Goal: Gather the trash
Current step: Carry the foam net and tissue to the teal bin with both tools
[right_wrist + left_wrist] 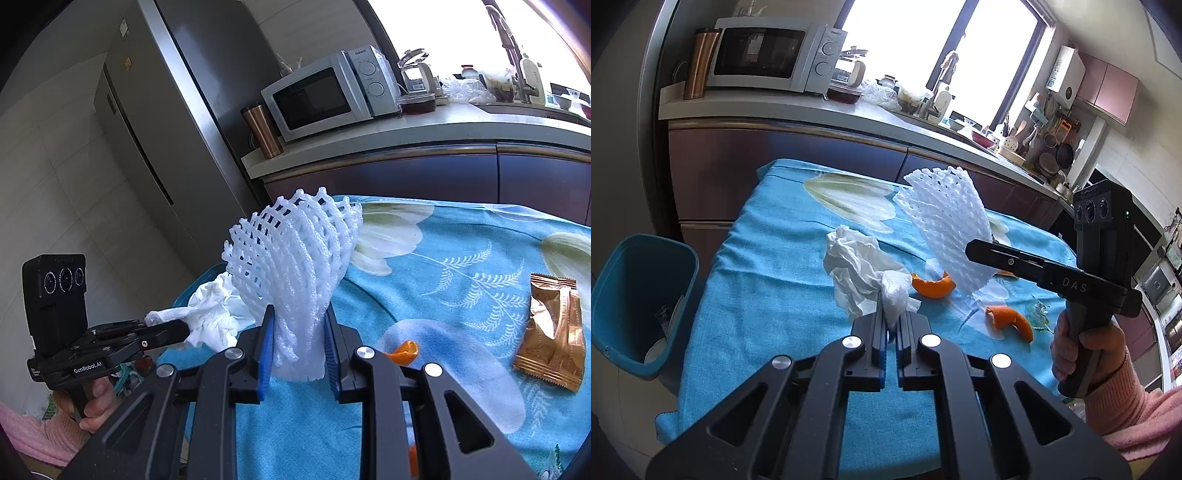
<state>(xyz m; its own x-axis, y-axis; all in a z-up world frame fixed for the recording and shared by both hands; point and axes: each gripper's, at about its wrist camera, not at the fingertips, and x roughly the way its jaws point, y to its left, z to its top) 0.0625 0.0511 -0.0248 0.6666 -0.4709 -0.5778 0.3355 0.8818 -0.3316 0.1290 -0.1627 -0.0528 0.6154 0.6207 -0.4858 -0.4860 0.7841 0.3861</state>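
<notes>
the blue bin (639, 295) stands on the floor off the left edge of the table (768, 280), so both loads have to clear that edge. the foam fruit net (295, 273) is the bulkier load — the right gripper (299, 350) holds it upright with jaws partly closed on its gathered base, and the springy foam could slip out on a tilt. the left gripper (892, 325), jaws fully closed, pinches only a corner of the crumpled tissue (857, 269), which could tear or drag across the cloth. only the left wrist view shows the bin and two orange peels (932, 286) — the right wrist view alone shows a gold wrapper (550, 332) lying farther along.
</notes>
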